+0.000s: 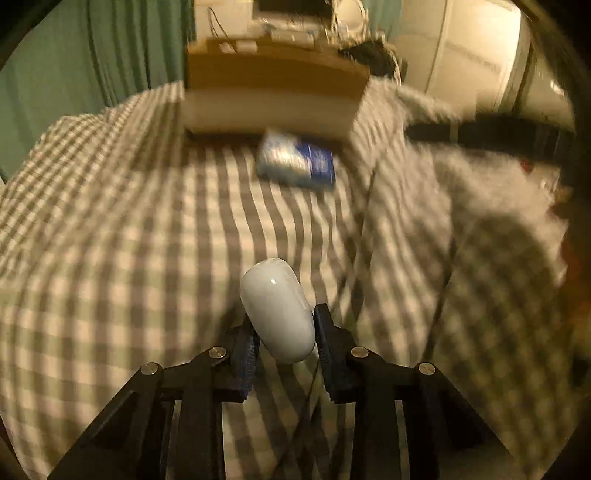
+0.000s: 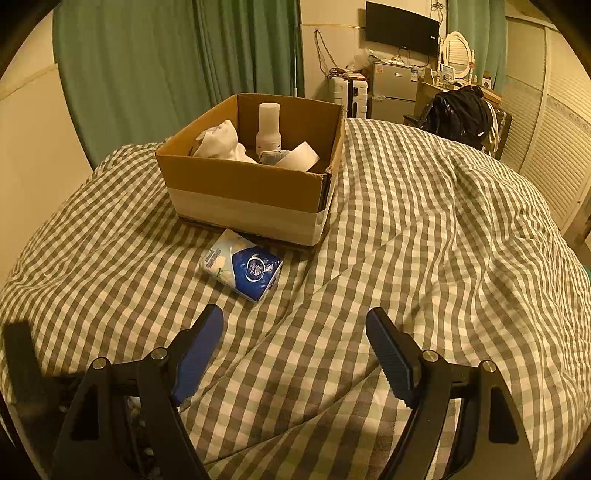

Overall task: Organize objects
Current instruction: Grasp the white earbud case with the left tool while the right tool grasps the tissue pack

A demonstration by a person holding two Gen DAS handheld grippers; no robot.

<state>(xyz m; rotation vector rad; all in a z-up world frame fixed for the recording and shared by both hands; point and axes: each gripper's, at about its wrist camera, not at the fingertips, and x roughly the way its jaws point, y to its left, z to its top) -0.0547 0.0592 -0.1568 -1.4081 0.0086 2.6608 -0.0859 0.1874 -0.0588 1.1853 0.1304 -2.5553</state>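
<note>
My left gripper (image 1: 282, 325) is shut on a smooth white oval object (image 1: 277, 308), held above the checked bed cover. Ahead of it lie a blue and white tissue pack (image 1: 297, 160) and a cardboard box (image 1: 273, 92); this view is blurred. In the right wrist view the box (image 2: 247, 188) holds a white bottle (image 2: 268, 123), a white cloth (image 2: 221, 142) and a paper roll (image 2: 299, 157). The tissue pack (image 2: 242, 264) lies just in front of the box. My right gripper (image 2: 295, 325) is open and empty, above the cover, nearer than the pack.
The checked bed cover (image 2: 424, 240) is wrinkled and spreads all round. Green curtains (image 2: 166, 66) hang behind the box. A black bag (image 2: 458, 110), a small fridge (image 2: 391, 88) and a wall screen (image 2: 402, 27) stand beyond the bed. The right gripper's arm (image 1: 491, 134) shows at the right.
</note>
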